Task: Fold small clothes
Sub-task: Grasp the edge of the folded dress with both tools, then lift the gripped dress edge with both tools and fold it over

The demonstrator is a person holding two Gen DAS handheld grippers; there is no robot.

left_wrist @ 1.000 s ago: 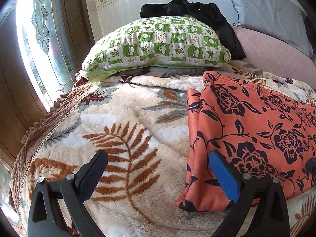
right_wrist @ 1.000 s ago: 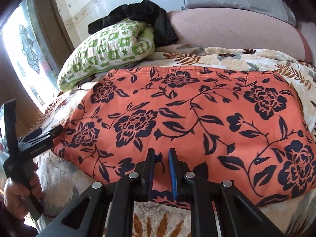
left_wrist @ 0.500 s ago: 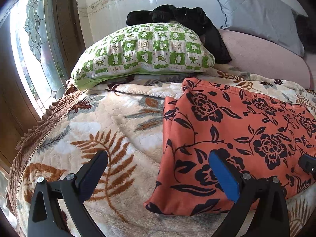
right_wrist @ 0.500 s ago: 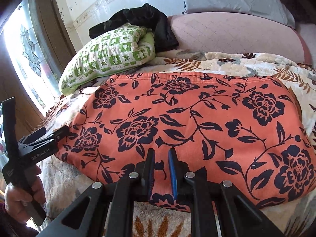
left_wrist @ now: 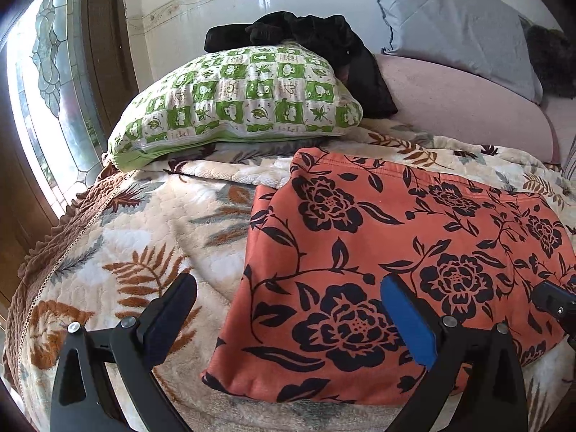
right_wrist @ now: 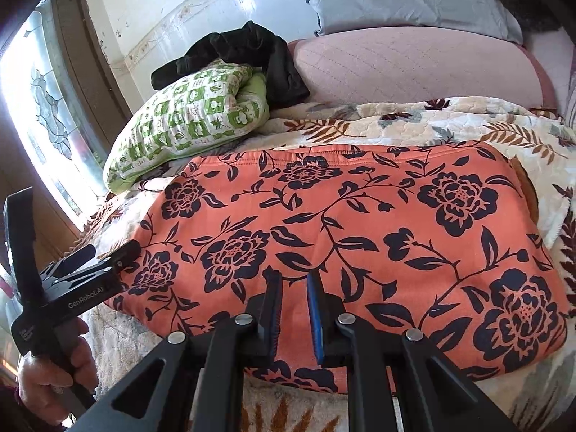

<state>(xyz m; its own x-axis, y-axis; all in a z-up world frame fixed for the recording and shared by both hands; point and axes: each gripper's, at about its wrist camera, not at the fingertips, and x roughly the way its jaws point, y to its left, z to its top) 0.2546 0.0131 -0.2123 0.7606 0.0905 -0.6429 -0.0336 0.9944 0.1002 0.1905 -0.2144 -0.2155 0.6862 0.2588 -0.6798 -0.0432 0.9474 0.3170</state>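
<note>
An orange garment (left_wrist: 378, 252) with dark blue flowers lies folded flat on the leaf-patterned blanket (left_wrist: 136, 237); it fills the right wrist view (right_wrist: 342, 230). My left gripper (left_wrist: 288, 309) is open wide, its jaws straddling the garment's near left corner, just above it. It shows at the left of the right wrist view (right_wrist: 104, 262), at the garment's left edge. My right gripper (right_wrist: 293, 298) has its jaws nearly together, a narrow gap between them, over the garment's near edge; whether cloth is pinched I cannot tell. Its tip shows at the right in the left wrist view (left_wrist: 550, 298).
A green checked pillow (left_wrist: 237, 104) lies behind the garment with black clothing (left_wrist: 309, 43) on top. A grey pillow (left_wrist: 460, 25) and pink cushion (left_wrist: 464, 108) sit at the back right. A window (left_wrist: 46, 100) and the bed's edge are at the left.
The left gripper has moved right and forward over the garment's left corner, still open. The right gripper has stayed nearly still with its jaws close together.
</note>
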